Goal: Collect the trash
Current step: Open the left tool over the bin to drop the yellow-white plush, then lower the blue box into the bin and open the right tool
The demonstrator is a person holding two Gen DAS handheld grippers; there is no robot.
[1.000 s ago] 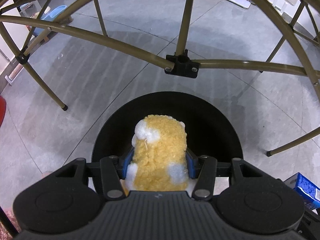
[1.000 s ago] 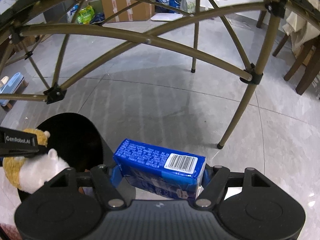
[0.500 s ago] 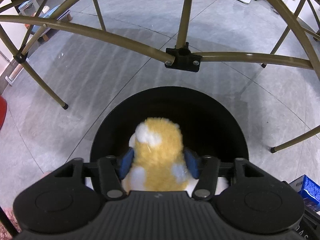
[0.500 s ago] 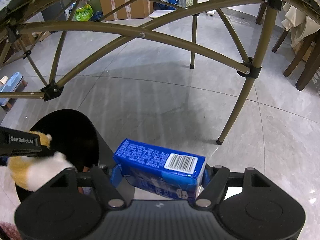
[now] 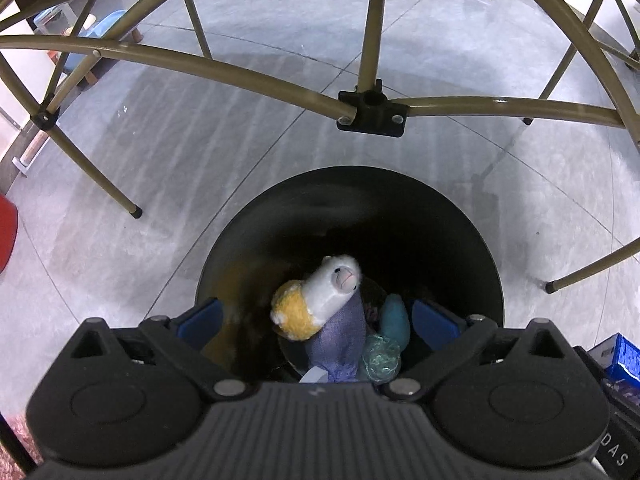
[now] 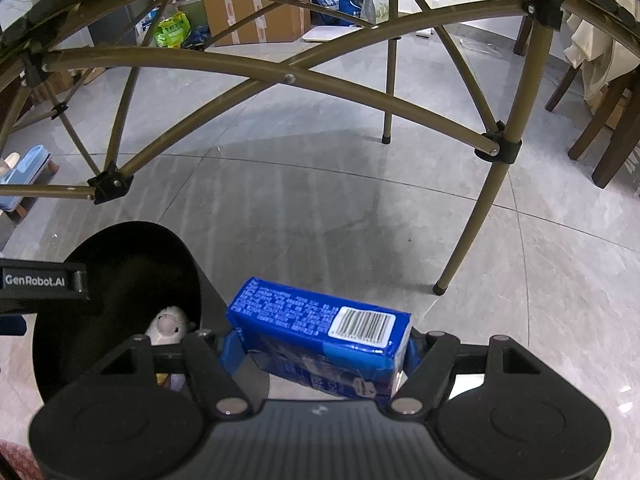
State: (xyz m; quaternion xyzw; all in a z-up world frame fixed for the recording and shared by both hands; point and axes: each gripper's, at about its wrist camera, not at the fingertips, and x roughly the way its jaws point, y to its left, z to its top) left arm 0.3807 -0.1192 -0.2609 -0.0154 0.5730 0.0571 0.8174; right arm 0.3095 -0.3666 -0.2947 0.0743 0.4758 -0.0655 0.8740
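A black round bin (image 5: 400, 216) stands on the grey floor under my left gripper (image 5: 318, 316). Its jaws are opening wide above the bin's mouth, with nothing pressed between the blue pads. A yellow and white plush toy (image 5: 332, 284) lies loose inside the bin on a purple cloth (image 5: 342, 340), beside a teal item (image 5: 394, 316). My right gripper (image 6: 320, 348) is shut on a blue carton (image 6: 316, 320) with a barcode, held just to the right of the bin (image 6: 120, 248). The toy's white face (image 6: 168, 322) shows inside the bin there.
Olive folding-frame tubes with black joints (image 5: 372, 106) arch over the bin, and their legs (image 6: 460, 248) stand on the floor around it. Cardboard boxes (image 6: 256, 4) and bags line the far wall. Wooden chair legs (image 6: 608, 120) are at the right, a blue stool (image 6: 24, 172) at the left.
The left gripper's jaws spread apart and let go of the plush toy, which dropped down into the bin. The right gripper and its carton kept still.
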